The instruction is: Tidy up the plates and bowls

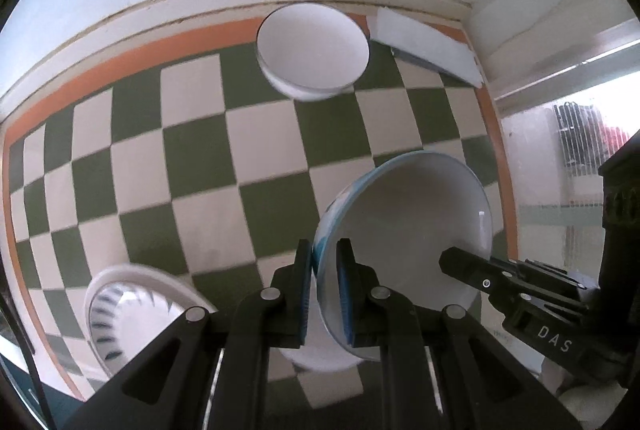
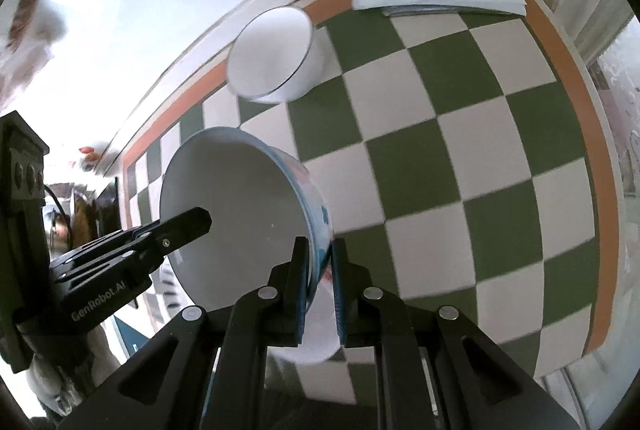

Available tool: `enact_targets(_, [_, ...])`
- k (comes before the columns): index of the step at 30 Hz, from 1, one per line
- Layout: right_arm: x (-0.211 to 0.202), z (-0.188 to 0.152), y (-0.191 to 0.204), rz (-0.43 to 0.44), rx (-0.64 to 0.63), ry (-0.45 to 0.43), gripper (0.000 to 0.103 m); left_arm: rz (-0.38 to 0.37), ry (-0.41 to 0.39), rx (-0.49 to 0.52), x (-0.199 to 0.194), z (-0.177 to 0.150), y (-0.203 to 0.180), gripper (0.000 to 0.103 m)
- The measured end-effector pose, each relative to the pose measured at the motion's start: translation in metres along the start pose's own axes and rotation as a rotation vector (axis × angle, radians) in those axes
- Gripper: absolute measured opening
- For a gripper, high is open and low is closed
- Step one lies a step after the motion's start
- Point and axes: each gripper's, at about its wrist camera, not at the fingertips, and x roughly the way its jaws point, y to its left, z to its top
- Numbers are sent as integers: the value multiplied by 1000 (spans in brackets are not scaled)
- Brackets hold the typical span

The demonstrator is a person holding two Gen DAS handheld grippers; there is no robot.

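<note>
1. Nearest the left wrist camera, the left gripper [image 1: 325,294] pinches the rim of the blue-patterned bowl [image 1: 412,226], one pad inside the wall and one outside.
2. That bowl hangs tilted above the checkered table [image 1: 200,165], near its right edge, and looks empty; the right gripper [image 1: 460,264] reaches in from the right and seems to grip the opposite rim.
3. Below it sits another white dish [image 1: 320,360], mostly hidden. An empty white bowl [image 1: 312,49] stands at the far edge, beside folded white paper [image 1: 428,41] in the far right corner. A plate with dark rim marks [image 1: 120,314] lies at the near left.
4. From the right wrist view, the right gripper [image 2: 320,270] clamps the same bowl [image 2: 236,213] by its patterned wall, and the left gripper [image 2: 192,222] comes in from the left.
5. Judging by its gloss, the bowl is glazed ceramic: stiff, fairly heavy, slippery and breakable, so two opposite rim holds suit it.
</note>
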Motion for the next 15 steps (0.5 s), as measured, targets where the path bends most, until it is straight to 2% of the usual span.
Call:
enact_targets(6, [-2,-35,5,6,-7,39,13,32,37,27,3,-31,-3,10])
enact_targets(15, [26,-63,0,-17,-10,110,13,55,108,27,29,-61,4,10])
